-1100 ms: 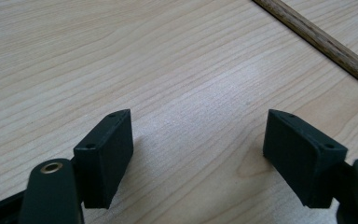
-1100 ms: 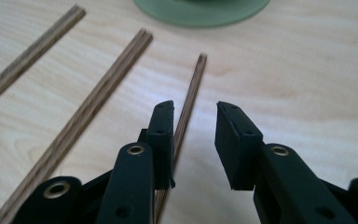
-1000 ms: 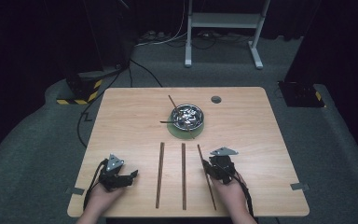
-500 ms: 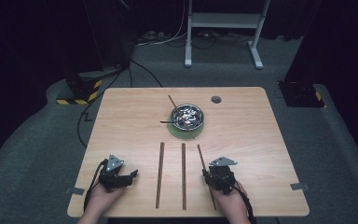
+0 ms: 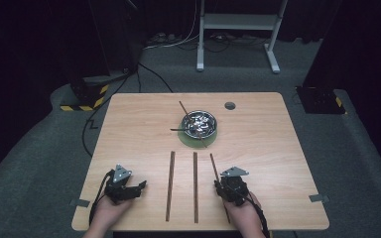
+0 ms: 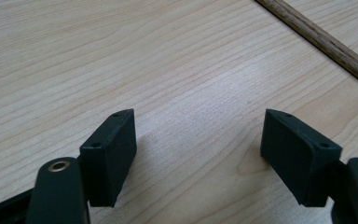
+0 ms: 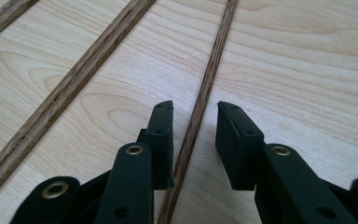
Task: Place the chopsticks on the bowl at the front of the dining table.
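Where right tool [image 7: 193, 123] straddles thin stick [image 7: 205, 88], jaws narrow, contact unclear; left tool [image 6: 198, 140] wide.

Pale wood-grain surface [image 5: 129, 129] with a smooth matt finish, three dark brown wooden sticks [image 7: 200, 93] with coarse open grain, matt black plastic fingers [image 7: 163, 140], shiny metal bowl [image 5: 199, 123] on a dull green mat [image 5: 183, 140]
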Tool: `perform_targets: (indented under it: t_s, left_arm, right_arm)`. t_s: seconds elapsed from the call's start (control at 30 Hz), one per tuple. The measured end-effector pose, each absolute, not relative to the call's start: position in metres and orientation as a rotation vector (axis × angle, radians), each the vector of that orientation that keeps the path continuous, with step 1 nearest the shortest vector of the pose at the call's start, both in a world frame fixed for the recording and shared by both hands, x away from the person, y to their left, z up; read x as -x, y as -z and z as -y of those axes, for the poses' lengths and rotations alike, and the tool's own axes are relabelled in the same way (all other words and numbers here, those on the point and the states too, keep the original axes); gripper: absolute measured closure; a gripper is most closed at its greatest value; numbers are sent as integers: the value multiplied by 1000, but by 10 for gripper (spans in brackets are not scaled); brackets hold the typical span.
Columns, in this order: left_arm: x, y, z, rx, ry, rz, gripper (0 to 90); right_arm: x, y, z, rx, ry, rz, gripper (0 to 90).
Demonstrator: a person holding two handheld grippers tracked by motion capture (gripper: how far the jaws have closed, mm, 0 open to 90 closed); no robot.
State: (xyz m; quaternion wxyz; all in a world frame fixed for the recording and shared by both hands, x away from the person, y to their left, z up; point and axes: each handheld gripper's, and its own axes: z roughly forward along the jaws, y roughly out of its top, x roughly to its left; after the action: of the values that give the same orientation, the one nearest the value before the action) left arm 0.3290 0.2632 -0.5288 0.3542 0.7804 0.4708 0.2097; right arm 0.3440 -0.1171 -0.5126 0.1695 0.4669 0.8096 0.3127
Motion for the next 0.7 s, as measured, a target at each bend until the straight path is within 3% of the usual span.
perform_targets:
  t_s: [0.57, 0.7]
  left_arm:
    - [-326, 529, -264, -2015, -544, -1219, 276]
    - [-324, 529, -265, -2011, -549, -1225, 281]
  right_arm:
    - [-342, 512, 116, -1329, -864, -2292, 711]
    - [-342, 513, 117, -1331, -859, -2278, 808]
